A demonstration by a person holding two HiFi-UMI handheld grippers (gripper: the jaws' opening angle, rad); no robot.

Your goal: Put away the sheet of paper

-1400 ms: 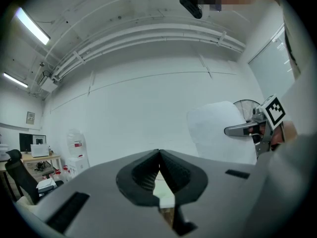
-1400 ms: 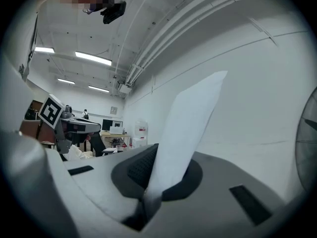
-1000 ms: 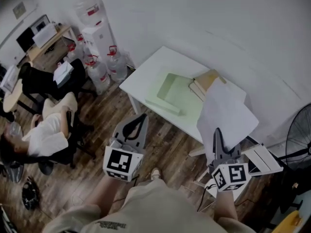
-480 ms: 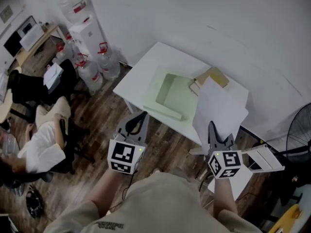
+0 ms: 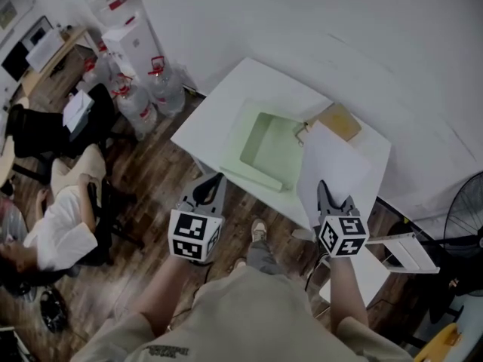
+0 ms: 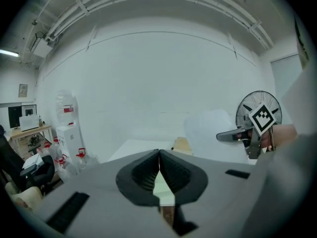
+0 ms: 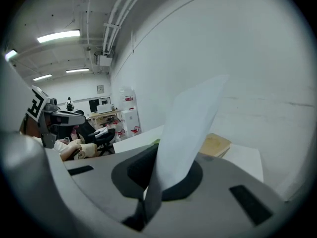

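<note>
A white sheet of paper (image 5: 336,173) stands up from my right gripper (image 5: 326,196), whose jaws are shut on its lower edge; it hangs over the near right part of the white table (image 5: 215,119). In the right gripper view the paper (image 7: 190,123) rises between the jaws of the right gripper (image 7: 148,185). A pale green open folder (image 5: 266,148) lies on the table, with a brown clipboard (image 5: 339,121) beside it at the back right. My left gripper (image 5: 205,193) hangs short of the table's near edge, shut and empty, as the left gripper (image 6: 159,157) view confirms.
Water bottles (image 5: 139,104) and a dispenser (image 5: 124,32) stand left of the table. A person (image 5: 64,217) reclines in an office chair at far left. A fan (image 5: 462,217) and a white rack (image 5: 404,251) are at the right. The white wall runs behind the table.
Both grippers have come closer to the table. The held paper now hangs over the table's right part, nearer the green folder. Both grippers stay shut.
</note>
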